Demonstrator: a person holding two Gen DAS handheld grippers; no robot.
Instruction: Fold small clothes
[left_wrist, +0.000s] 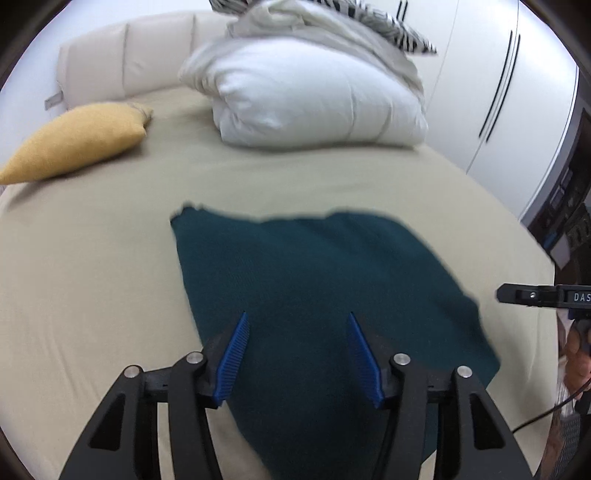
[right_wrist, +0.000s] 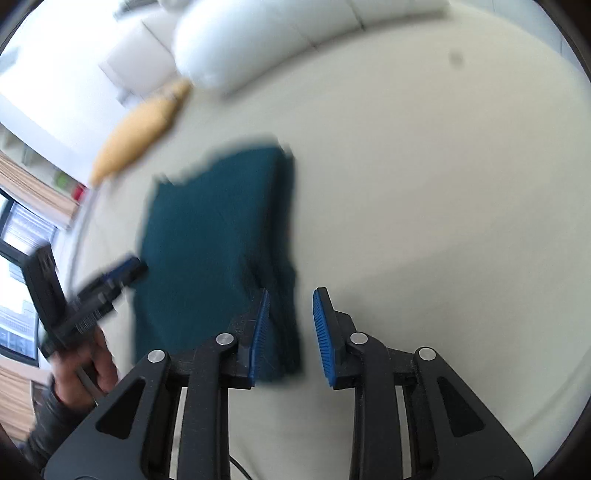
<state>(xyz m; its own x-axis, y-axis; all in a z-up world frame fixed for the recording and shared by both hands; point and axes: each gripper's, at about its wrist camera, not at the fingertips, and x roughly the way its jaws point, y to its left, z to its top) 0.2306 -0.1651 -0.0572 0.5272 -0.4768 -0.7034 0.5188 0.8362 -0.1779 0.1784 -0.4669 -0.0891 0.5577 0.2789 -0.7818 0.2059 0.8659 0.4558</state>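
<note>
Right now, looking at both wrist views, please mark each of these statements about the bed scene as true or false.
1. The teal garment lies on the beige bed sheet. True.
2. The left gripper is clamped on the garment. False: its jaws stand apart above the cloth, gripping nothing.
3. A yellow cushion lies on the bed, apart from the garment. True.
4. The white pillow rests on top of the garment. False: it sits further back, near the headboard.
5. The right gripper holds the cushion. False: its jaws are empty.

White letters "DAS", cut off by frame edge, on right gripper (left_wrist: 517, 295)
</note>
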